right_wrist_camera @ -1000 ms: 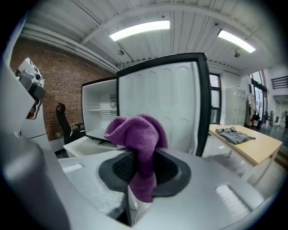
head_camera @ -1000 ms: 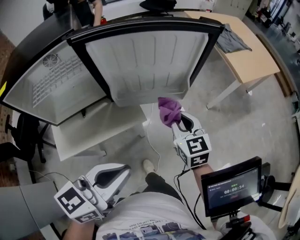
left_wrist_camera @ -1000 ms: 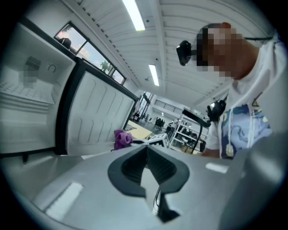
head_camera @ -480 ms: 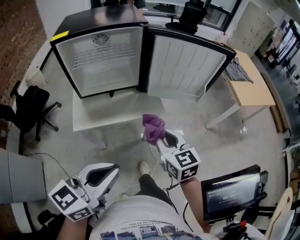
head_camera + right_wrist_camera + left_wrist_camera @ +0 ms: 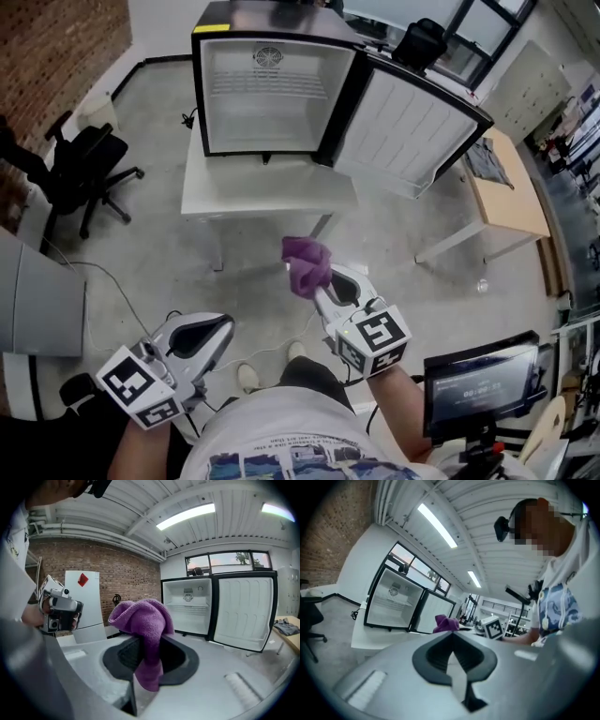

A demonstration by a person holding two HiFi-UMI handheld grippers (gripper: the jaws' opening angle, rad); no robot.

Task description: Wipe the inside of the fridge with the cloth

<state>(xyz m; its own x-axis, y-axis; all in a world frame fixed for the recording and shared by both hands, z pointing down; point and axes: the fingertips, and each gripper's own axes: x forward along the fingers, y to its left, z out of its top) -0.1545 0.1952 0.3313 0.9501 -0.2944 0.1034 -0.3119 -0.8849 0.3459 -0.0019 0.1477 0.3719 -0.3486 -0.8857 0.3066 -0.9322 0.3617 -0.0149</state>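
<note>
Right gripper [image 5: 149, 660]: jaws clamped on the purple cloth [image 5: 143, 618]. The cloth bunches above the tips, and one fold hangs down between them.

Left gripper [image 5: 451, 637]: jaws pressed together, nothing between them.

Head view: the right gripper is held forward at centre, with the cloth well short of the fridge [image 5: 272, 103]. The left gripper is low at near left, close to the person's body.

The fridge stands far centre on a low white table [image 5: 272, 197]. Its door [image 5: 408, 127] is swung open to the right. Inside it is white, with a wire shelf [image 5: 265, 84].

Black office chair [image 5: 89, 155] at far left. Wooden table [image 5: 511, 202] at right. Screen [image 5: 478, 380] at near right.
</note>
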